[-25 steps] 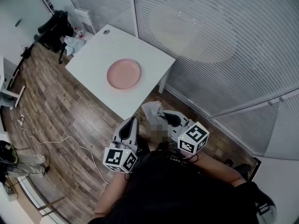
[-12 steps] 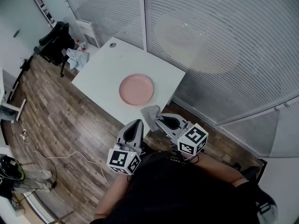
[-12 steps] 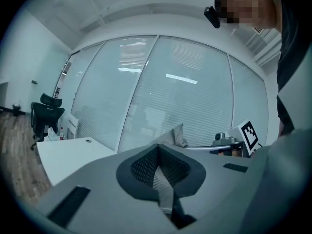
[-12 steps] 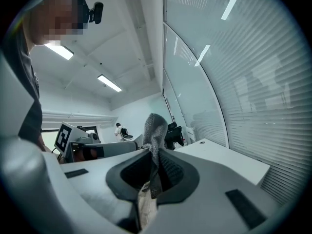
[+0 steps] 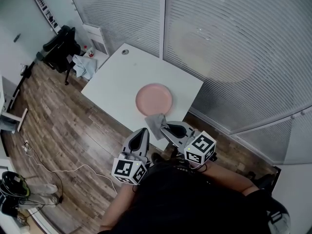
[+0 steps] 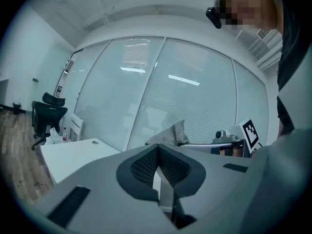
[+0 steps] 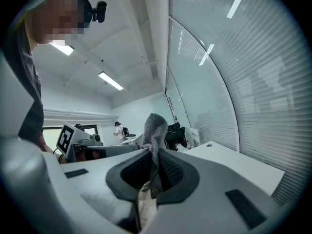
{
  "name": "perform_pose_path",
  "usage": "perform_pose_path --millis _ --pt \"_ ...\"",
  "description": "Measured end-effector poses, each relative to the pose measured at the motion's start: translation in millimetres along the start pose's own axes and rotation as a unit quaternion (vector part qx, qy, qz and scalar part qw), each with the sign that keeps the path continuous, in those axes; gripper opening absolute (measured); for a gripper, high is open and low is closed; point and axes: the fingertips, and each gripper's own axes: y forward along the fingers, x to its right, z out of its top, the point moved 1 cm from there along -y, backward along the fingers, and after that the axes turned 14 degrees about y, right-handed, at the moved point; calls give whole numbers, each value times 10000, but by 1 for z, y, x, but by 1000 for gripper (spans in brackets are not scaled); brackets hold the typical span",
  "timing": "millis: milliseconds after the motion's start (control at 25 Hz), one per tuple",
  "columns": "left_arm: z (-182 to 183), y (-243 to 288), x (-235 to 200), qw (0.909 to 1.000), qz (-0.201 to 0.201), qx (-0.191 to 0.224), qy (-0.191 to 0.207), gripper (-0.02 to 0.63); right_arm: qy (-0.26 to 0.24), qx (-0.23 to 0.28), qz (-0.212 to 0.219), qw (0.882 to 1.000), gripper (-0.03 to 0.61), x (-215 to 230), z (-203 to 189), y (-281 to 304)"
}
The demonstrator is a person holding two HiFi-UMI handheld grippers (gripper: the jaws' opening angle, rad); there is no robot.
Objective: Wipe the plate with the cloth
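Your right gripper (image 7: 153, 156) has its jaws clamped on the cloth (image 7: 155, 126), and only a narrow fold of it is caught between them. The free part bunches up and stands out past the tips. Your left gripper (image 6: 158, 152) has its jaws pressed together with nothing between them, and it is held beside the right one, short of the bench (image 5: 117, 82). From the head view the cloth's long axis runs along the line of the right jaws, with its free end pointing away from you toward the plate (image 5: 154, 99). That end lies over the bench's near edge, just beside the plate's near rim, and you cannot tell from here whether they touch. The plate is round, so it has no long axis. It lies flat and face up, close to the near edge and the corner on your right. The thin pinch looks like the main risk, since dragging the cloth hard across the plate could pull it out of the jaws. The bunch is also small, so the hard jaw tips could scrape the plate in its place if you come in too low. Nothing steadies the plate, and a sideways wipe on that smooth top could slide it toward the edge, so the idle left gripper may be needed to hold it.
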Motion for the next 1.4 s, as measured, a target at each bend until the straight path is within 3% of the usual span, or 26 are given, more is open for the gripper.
perform_pose_path --millis 520,720,920,1040,1400 --pt "0 35 -55 9990 407 -82 -170 14 90 -137 71 9998 40 45 27 46" --pt "1 65 -69 9980 593 -163 -126 14 294 -178 84 9994 40 84 41 56" --pt "2 95 -80 9947 943 -359 -174 14 187 -191 196 9995 40 119 73 66" --pt "-11 110 -87 9930 1050 -522 -115 15 184 -300 234 9991 40 142 72 68" --pt "-34 132 -115 9903 968 -977 -205 17 456 -892 -392 9942 40 209 42 83"
